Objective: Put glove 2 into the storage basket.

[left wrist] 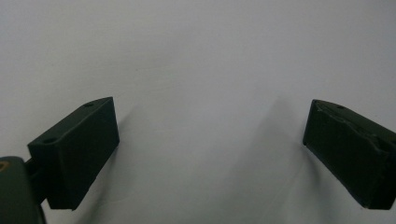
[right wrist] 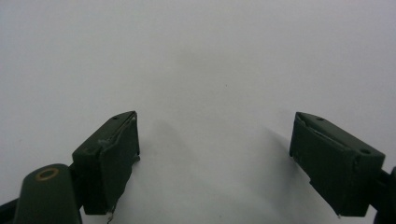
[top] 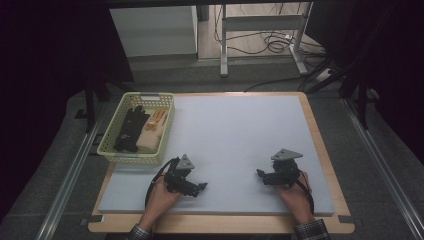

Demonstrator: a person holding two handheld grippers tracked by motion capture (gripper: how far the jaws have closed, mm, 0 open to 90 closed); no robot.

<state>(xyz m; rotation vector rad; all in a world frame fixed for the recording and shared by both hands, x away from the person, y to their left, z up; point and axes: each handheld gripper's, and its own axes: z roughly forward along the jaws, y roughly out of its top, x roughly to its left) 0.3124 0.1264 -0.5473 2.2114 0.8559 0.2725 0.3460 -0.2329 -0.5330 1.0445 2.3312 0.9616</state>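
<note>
Nothing has been taken out yet, judging from the layout: the black glove [top: 131, 128] and the tan glove [top: 152, 131] are seen lying side by side inside the green basket [top: 114, 152], black one on the side away from the pad centre, tan one against the wall nearer it. A small white label is noted on the basket's far rim. All the handling appears to be left; the work is judged to be at its very start.

The left tool [top: 199, 188] is held just beyond the basket's near corner, low over the pad, jaws spread wide with nothing between them, as confirmed in the left gripper view [left wrist: 210, 140]. The right tool [top: 261, 175] is held well apart from the basket, across the pad from it, jaws likewise spread and empty [right wrist: 215, 154]. Both point inward toward each other.

Surface: a pale blue-grey foam pad [top: 240, 130] is laid on a wooden desk [top: 320, 145]; the basket overhangs the pad's edge at the far corner on that side. Bare pad is seen under both tools.

Room: dim, dark curtains at both sides, grey floor, metal rails beside the desk, a white frame leg [top: 223, 50] and loose cables [top: 272, 42] on the floor beyond the basket.
</note>
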